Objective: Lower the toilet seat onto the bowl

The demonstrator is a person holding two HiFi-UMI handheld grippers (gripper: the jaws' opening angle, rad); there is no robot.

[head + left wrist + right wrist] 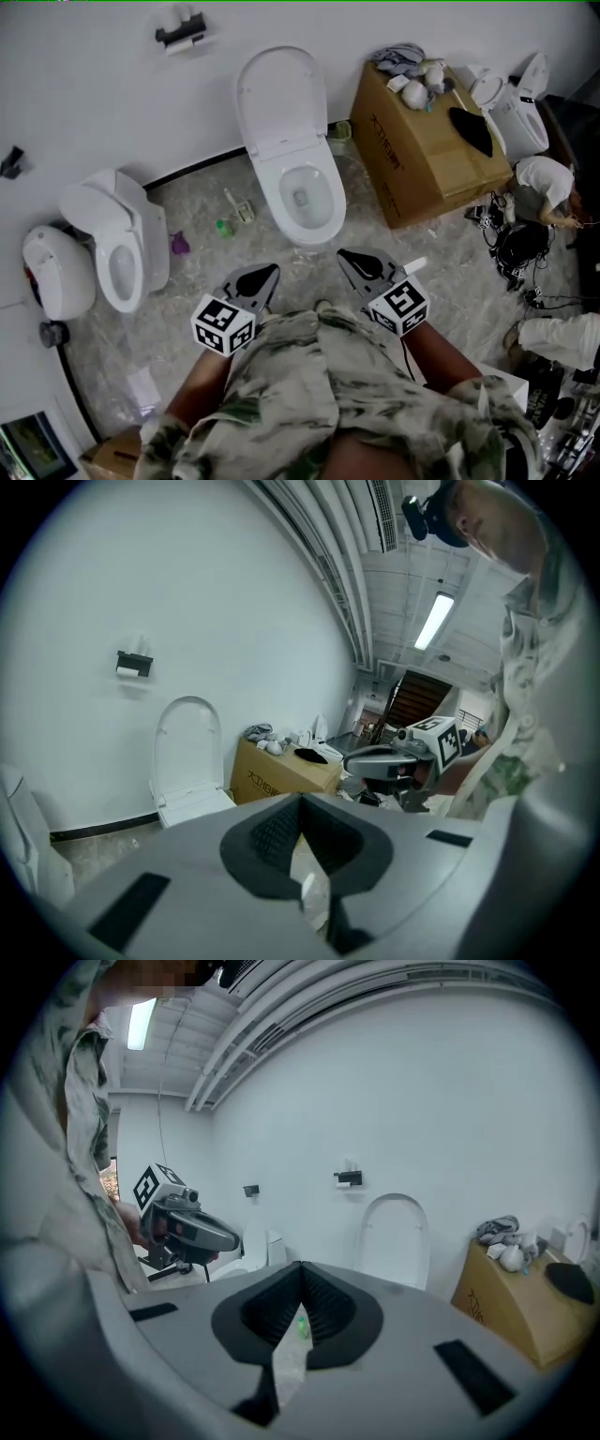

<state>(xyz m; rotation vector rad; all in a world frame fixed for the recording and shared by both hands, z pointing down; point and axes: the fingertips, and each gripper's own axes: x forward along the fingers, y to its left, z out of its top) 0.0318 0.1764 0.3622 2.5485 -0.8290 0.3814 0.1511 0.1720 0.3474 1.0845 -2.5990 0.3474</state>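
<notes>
- White oval toilet seat [279, 98]: stood raised, leaning back against the white wall, above the white ceramic bowl [323, 220].
- Left gripper [270, 272]: jaws clenched together, nothing between them; held short of the bowl's front, not touching it.
- Right gripper [344, 255]: jaws clenched, empty; near the bowl's front rim.
- Brown cardboard box [412, 159]: on the floor beside the bowl, on the right gripper's side.

Marbled floor [441, 272]; toilet [291, 155], cardboard box [422, 155]
</notes>
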